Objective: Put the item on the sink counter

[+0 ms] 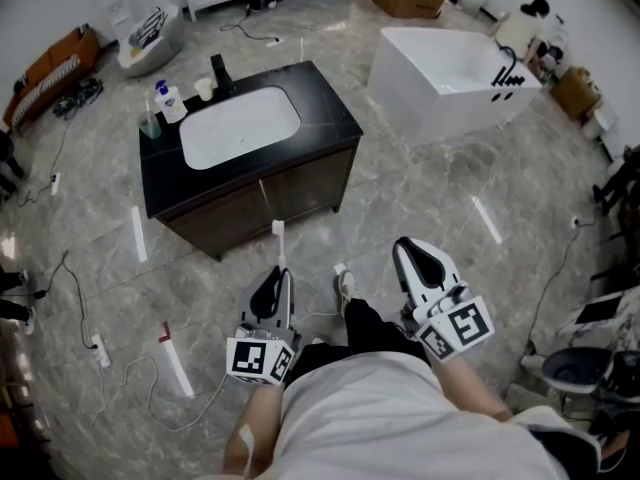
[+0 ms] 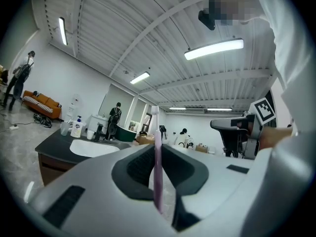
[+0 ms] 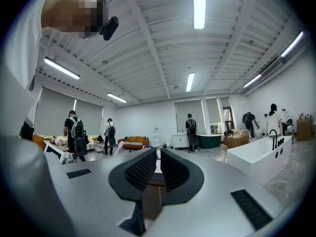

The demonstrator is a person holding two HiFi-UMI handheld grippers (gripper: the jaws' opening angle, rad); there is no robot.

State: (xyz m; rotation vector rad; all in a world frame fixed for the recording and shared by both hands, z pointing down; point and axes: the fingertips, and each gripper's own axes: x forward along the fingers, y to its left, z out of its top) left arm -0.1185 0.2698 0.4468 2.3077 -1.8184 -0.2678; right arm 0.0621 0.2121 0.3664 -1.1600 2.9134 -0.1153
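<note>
I logged left gripper (image 1: 281,271) at lower centre, jaws clamped on toothbrush (image 2: 157,157), its head sticking out past the tips | right gripper (image 1: 408,250) just right of it, jaws almost together, thin slit, nothing held | counter (image 1: 330,118) with sink (image 1: 240,126) upper left of centre, well apart from toothbrush

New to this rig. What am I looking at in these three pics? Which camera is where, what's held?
No robot: a person holds a two-jaw gripper in each hand. The head view looks down from a head camera; the other two ride on the grippers, looking along their jaws. The left gripper is shut on a toothbrush, which pokes out past its tips. The right gripper has jaws nearly together, nothing between. Ahead stands the sink counter, with a soap bottle and cup beside the basin.
</note>
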